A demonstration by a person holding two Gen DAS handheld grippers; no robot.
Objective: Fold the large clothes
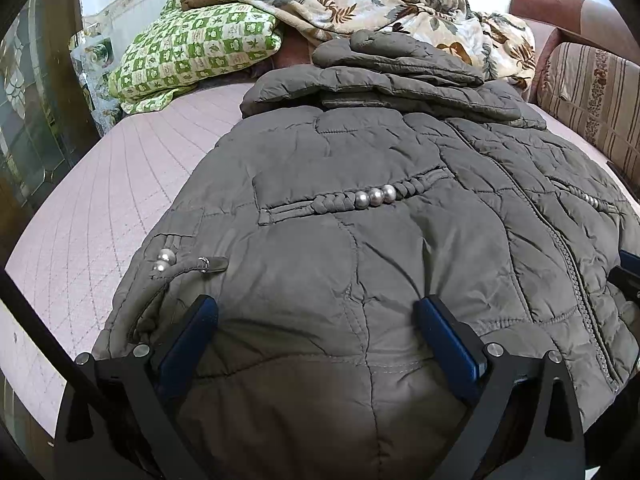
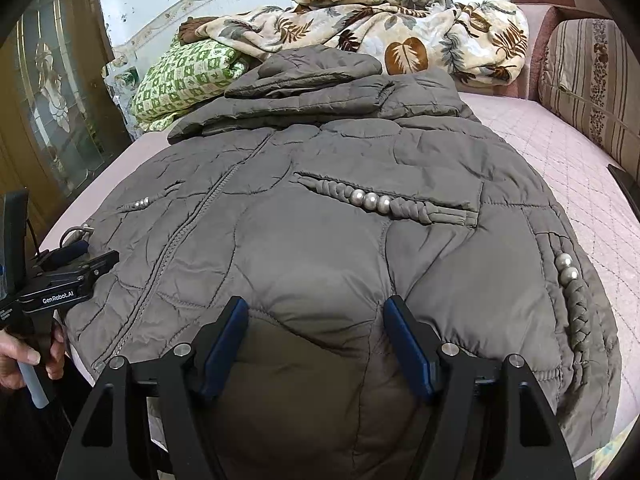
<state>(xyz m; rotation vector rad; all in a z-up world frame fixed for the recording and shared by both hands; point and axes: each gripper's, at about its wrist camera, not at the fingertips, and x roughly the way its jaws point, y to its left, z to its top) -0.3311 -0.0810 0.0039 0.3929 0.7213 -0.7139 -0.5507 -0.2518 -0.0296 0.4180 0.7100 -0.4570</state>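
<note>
Grey quilted jacket lies front-up on the pink bed, zipped, with pearl-and-braid pocket trim. Both tongs hover low over its hem, left tongs and right tongs spread wide, gripping nothing. Further back, the hood, then a green checked pillow and leafy blanket.

You were working in a home bedroom: a bed with a pink quilted cover, a green checked pillow and a crumpled leaf-print blanket at its head, a striped upholstered cushion alongside, and a wooden door with decorative glass.
</note>
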